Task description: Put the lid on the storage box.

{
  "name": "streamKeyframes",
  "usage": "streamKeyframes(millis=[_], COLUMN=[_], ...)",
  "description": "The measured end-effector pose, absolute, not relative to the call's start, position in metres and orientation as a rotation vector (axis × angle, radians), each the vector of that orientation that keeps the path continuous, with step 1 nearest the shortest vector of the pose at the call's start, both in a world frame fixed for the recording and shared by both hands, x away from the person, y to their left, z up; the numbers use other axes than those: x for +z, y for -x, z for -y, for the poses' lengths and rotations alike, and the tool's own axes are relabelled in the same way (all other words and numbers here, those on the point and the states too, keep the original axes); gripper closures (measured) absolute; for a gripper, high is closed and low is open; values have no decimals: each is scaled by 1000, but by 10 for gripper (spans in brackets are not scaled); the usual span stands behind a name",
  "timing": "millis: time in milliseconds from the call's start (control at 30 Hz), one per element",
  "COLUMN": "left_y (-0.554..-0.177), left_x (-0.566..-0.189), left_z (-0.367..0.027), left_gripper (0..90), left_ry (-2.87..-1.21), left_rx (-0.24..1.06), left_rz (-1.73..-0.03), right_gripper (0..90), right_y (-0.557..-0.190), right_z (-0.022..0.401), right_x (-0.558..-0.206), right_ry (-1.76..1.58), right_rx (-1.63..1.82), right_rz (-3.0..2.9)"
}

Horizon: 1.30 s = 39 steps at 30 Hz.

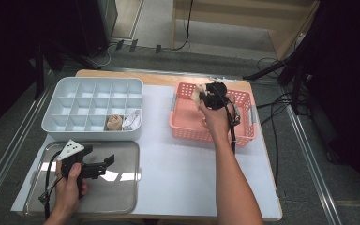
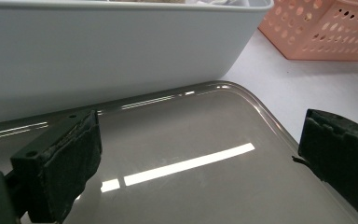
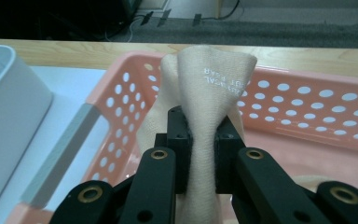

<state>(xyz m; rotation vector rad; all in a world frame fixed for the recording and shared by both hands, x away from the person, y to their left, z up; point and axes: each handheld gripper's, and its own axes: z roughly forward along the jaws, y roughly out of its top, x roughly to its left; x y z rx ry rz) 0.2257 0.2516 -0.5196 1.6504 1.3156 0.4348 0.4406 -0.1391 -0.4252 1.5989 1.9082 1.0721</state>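
My right gripper is shut on a beige sock, pinched between its pads and bunched above them. In the high view the right gripper holds the beige sock above the far left part of the pink perforated basket. My left gripper rests open over the steel tray, near the table's front left. In the left gripper view its jaws stand wide apart with nothing between the pads.
A white divided organizer sits at the back left, with a beige item and a white item in two front compartments. A white mat covers the wooden table. Cables lie on the floor beyond.
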Motion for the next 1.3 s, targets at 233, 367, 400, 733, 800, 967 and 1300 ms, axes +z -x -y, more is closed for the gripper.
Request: streamKeyframes(millis=[233, 367, 400, 733, 800, 967, 1300], left_y=[-225, -225, -225, -225, -225, -225, -224], left_x=[-520, -520, -520, -519, -519, -519, -517], left_z=[-251, -250, -250, -250, -250, -249, -248], left_gripper=[0, 0, 0, 0, 0, 0, 0], left_ry=[-1657, -1664, -1665, -1663, -1667, -1659, -1659], left_rx=[439, 439, 441, 443, 446, 449, 448], left_rz=[-1313, -1310, -1310, -1309, -1309, -1310, -1307], right_gripper=[823, 823, 823, 823, 822, 822, 820], right_y=[-410, -394, -390, -346, -336, -310, -269], right_z=[139, 142, 142, 151, 152, 157, 162], right_x=[-419, -417, -417, -410, -409, -412, -432], right_ry=[-1564, -1543, -1539, -1490, -1480, -1471, -1485], right_rx=[1159, 1205, 1219, 1336, 1347, 1364, 1371], right_rz=[-1865, -1854, -1851, -1828, -1832, -1838, -1864])
